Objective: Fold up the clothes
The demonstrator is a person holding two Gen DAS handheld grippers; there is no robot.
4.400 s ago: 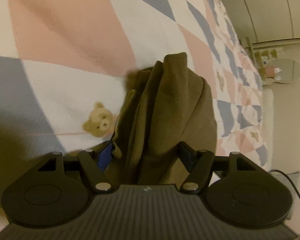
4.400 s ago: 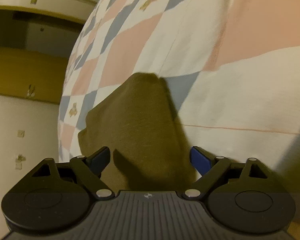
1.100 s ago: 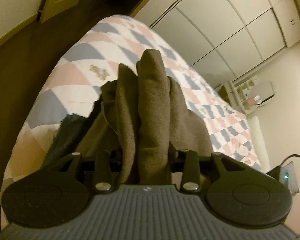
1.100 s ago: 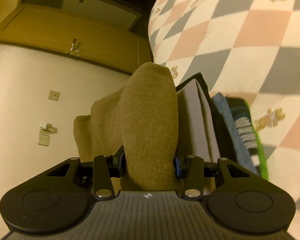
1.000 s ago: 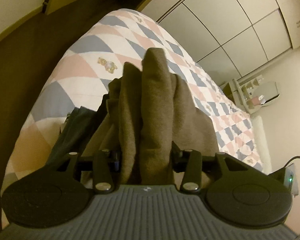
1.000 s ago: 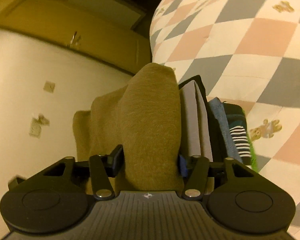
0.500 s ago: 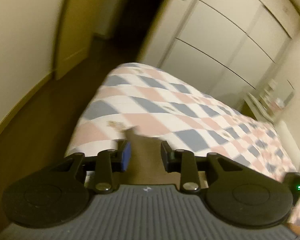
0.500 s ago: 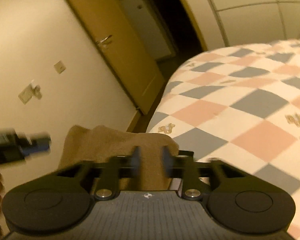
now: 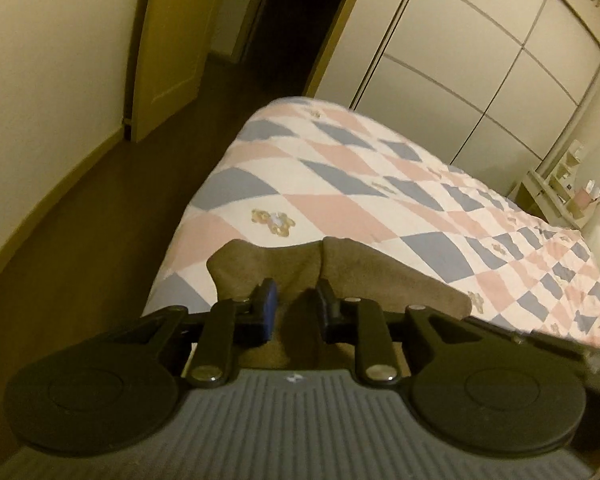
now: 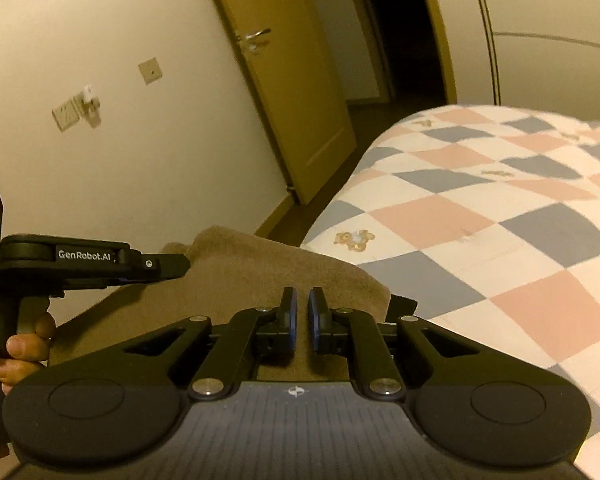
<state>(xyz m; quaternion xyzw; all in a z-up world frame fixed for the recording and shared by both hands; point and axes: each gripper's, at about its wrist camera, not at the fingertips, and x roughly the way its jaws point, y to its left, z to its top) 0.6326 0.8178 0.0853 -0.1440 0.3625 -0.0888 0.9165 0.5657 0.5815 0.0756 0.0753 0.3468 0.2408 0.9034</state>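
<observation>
A folded brown garment (image 9: 340,268) lies on the near corner of the bed, on top of a stack that it hides. It also shows in the right wrist view (image 10: 260,276). My left gripper (image 9: 294,300) hangs just above it, jaws a small way apart and empty. My right gripper (image 10: 302,312) is above the same garment, jaws nearly closed with a thin gap and nothing between them. The left gripper also shows from the side in the right wrist view (image 10: 172,266), held by a hand.
The bed has a pink, blue and white checked quilt (image 9: 400,184) with teddy bears. A dark floor (image 9: 80,216), an open door (image 10: 292,80) and a wall lie to the left. Wardrobe doors (image 9: 480,60) stand behind; a small shelf (image 9: 564,184) sits far right.
Both grippers have let go of the brown garment, which now lies on the bed corner. Both have lifted and tilted up to face the room; the right jaws have nearly closed.
</observation>
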